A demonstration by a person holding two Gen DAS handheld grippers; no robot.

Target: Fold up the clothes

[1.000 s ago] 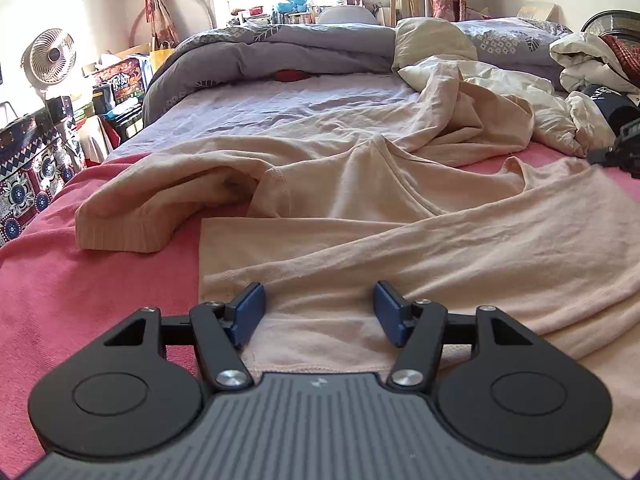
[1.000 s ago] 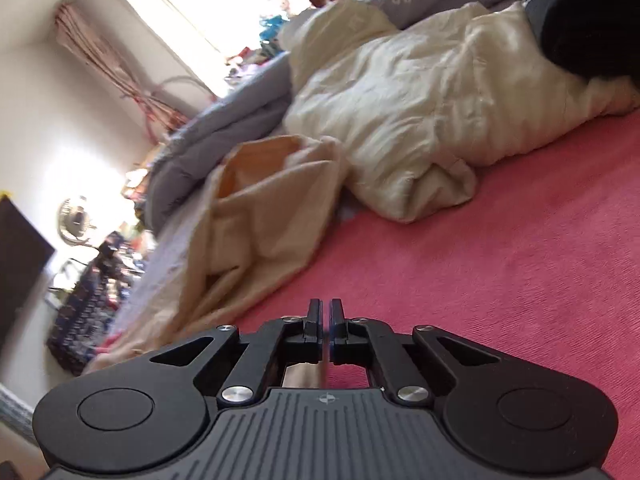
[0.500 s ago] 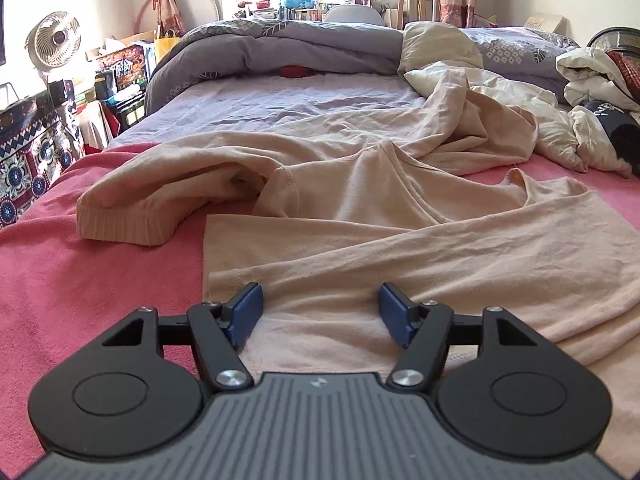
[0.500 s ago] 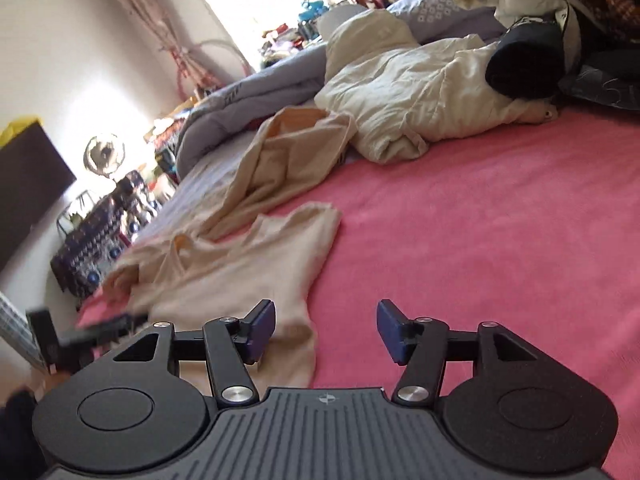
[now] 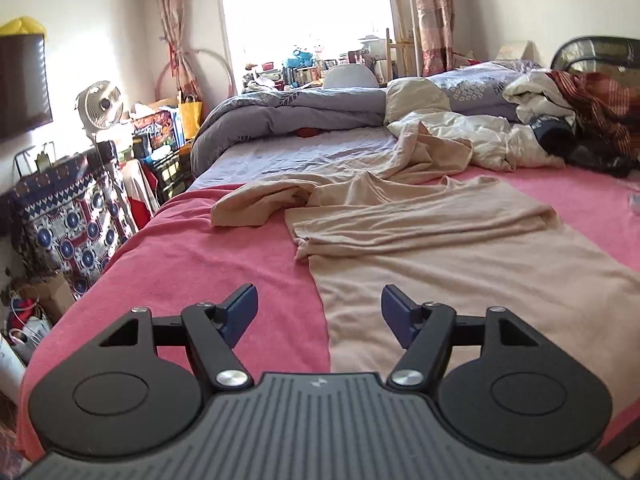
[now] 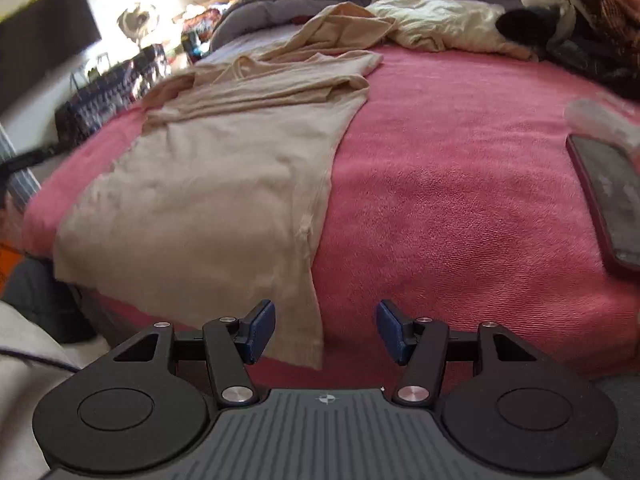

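Beige shirt (image 6: 224,184) lay flat on pink blanket (image 6: 440,184), top end bunched near cream bedding (image 5: 480,136). Left gripper (image 5: 319,312) had just been opening, jaws wide, nothing between. Right gripper (image 6: 326,330) open above shirt's near hem, holding nothing. Dark flat thing (image 6: 608,196) at right, maybe phone.

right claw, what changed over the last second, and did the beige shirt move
The right claw went from shut to open, nothing between its pads, and swung back to the shirt's near hem. The left claw, jaws just opening further, pulled back empty. The beige shirt stays spread on the pink blanket.
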